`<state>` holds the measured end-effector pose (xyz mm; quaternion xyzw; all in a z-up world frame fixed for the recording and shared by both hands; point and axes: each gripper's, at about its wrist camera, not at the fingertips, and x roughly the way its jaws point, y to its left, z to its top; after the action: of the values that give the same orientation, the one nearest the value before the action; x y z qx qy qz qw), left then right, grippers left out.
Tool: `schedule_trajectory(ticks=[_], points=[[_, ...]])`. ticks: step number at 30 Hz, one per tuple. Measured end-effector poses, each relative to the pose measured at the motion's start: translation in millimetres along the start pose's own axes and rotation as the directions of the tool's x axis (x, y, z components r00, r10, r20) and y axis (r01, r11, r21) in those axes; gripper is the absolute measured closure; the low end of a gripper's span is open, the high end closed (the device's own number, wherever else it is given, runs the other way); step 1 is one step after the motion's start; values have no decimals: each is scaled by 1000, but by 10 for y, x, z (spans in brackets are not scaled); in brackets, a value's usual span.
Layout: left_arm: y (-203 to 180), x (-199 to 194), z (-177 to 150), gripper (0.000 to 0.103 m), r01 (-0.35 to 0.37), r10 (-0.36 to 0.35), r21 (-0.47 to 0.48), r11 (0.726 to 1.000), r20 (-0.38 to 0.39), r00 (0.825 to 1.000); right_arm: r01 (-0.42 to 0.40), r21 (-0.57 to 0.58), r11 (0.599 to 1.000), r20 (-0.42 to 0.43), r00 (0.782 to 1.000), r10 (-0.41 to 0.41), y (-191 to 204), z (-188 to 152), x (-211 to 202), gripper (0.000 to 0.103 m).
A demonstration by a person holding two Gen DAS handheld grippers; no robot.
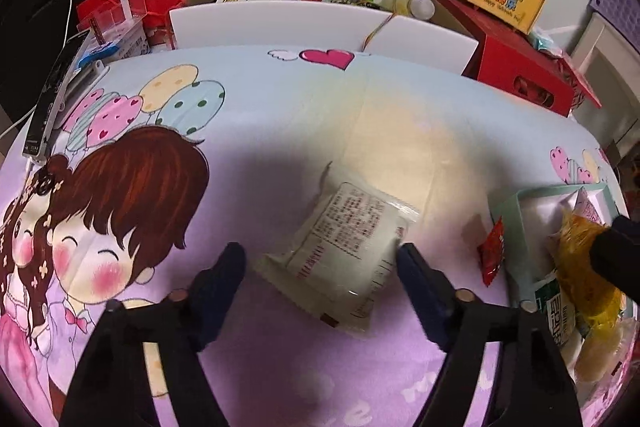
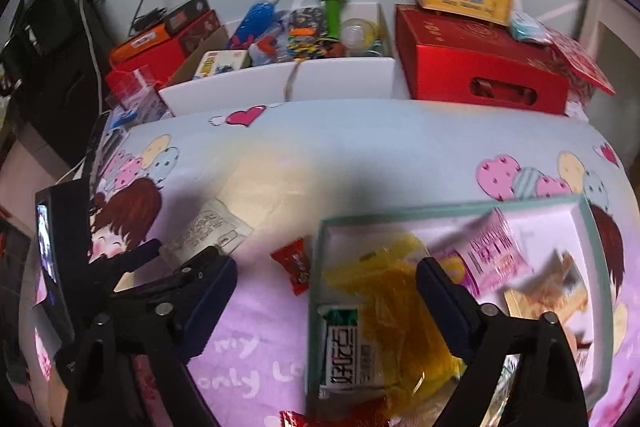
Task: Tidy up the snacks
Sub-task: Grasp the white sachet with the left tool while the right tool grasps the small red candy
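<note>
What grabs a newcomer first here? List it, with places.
The cartoon bedsheet with its brown-haired girl fills the foreground. On it a white snack packet lies between the open fingers of the left tool. To the right, a teal-rimmed tray holds a yellow bag under the open right tool, with a red candy just outside the tray's left edge.

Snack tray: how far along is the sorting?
Several packets already lie in the tray, including a yellow bag and a pink packet. The left gripper, open, straddles a white packet. A red candy remains on the cloth.
</note>
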<state>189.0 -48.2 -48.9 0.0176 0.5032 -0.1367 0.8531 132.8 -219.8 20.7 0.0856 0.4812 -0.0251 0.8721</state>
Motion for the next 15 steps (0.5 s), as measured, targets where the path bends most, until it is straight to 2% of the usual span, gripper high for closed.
schedule_trajectory(ticks=[1,3,6,8,10,14,15], points=[[19,-6,4,33,13,-13,-6,1000,4,1000,-16,-14,1000,-7,1000,16,24,31,5,16],[66,-7,4,33,37,-37,-30,999,1,999,-45,-35,998,-32,999,44,73,81,39,20],[132,-38,18,35,54,-54,-54,997,5,999,-42,-89,995,-58,998,37,199,112,83,23],[179,-69,26,36,49,-48,-67,997,5,999,-41,-139,989,-73,997,31,305,107,116,25],[261,-90,27,36,35,-36,-99,995,-6,999,-47,-174,984,-100,995,30,388,101,187,35],[420,-97,14,36,23,-28,-155,988,-27,999,-33,-231,972,-153,988,-3,523,89,367,38],[461,-99,9,36,19,-24,-164,986,-31,999,-30,-241,970,-163,987,-10,540,87,406,42]])
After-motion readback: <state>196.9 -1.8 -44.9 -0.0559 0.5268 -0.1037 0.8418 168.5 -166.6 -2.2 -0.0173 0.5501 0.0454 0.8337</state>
